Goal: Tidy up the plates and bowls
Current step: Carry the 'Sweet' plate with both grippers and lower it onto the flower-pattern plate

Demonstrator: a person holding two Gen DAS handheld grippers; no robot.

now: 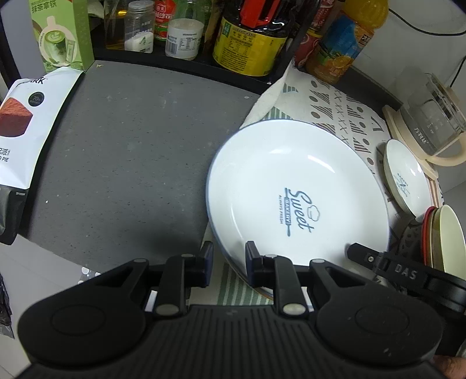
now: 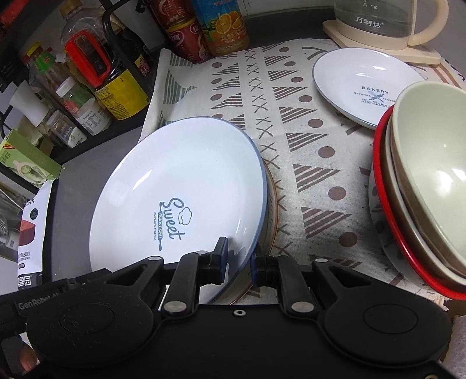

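Both grippers sit at the near rim of the big plate, the "Sweet Bakery" one. Right gripper: jaws narrowed across the plate's near-right edge, one finger over the face, one under the rim; reads as gripped or nearly so, contact not fully clear. Left gripper: jaws partly open, straddling the near-left rim, one finger inside the plate, one outside; not clamped.

The big plate looks tilted, its right side riding on another plate with a brown rim beneath it, its left side hanging off the patterned cloth over the grey counter.

Step in hand, likely: seating the big plate on the one below. Next move calls for levelling and centring before release.

Right of the big plate: stack of bowls, red-rimmed one outermost. Beyond it: small plate, unstacked, just before the kettle; probably next.
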